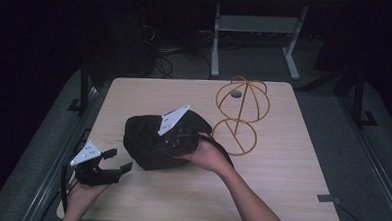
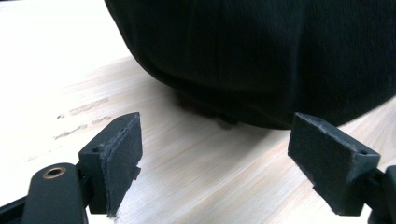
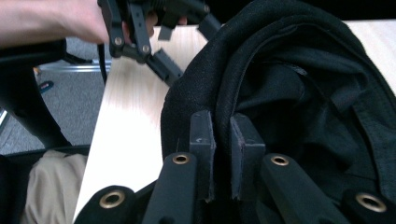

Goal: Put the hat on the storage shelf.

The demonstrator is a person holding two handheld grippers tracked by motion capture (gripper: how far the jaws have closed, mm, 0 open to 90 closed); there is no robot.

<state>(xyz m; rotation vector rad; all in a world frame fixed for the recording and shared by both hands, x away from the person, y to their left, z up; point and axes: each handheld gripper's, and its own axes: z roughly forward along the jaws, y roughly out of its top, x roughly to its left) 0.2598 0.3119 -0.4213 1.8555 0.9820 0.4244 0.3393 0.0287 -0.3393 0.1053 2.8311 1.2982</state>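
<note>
A black fabric hat [image 1: 145, 146] lies on the wooden table [image 1: 281, 164], left of centre. My right gripper [image 1: 177, 139] reaches into it from the right and is shut on the hat's rim; in the right gripper view the pads [image 3: 201, 140] pinch the folded edge of the hat [image 3: 299, 93]. At the table's front left my left gripper [image 1: 119, 159] stands open just short of the hat's left side. Seen along the left gripper [image 2: 215, 140], the hat [image 2: 261, 56] bulges ahead of its spread jaws with nothing between them. The left gripper [image 3: 182, 44] also shows beyond the hat in the right gripper view.
A gold wire hat stand [image 1: 240, 115], a round cage on a ring base, stands at the back right of centre, close to the right hand. Bare tabletop lies to the right and front. A desk frame and cables sit on the floor behind.
</note>
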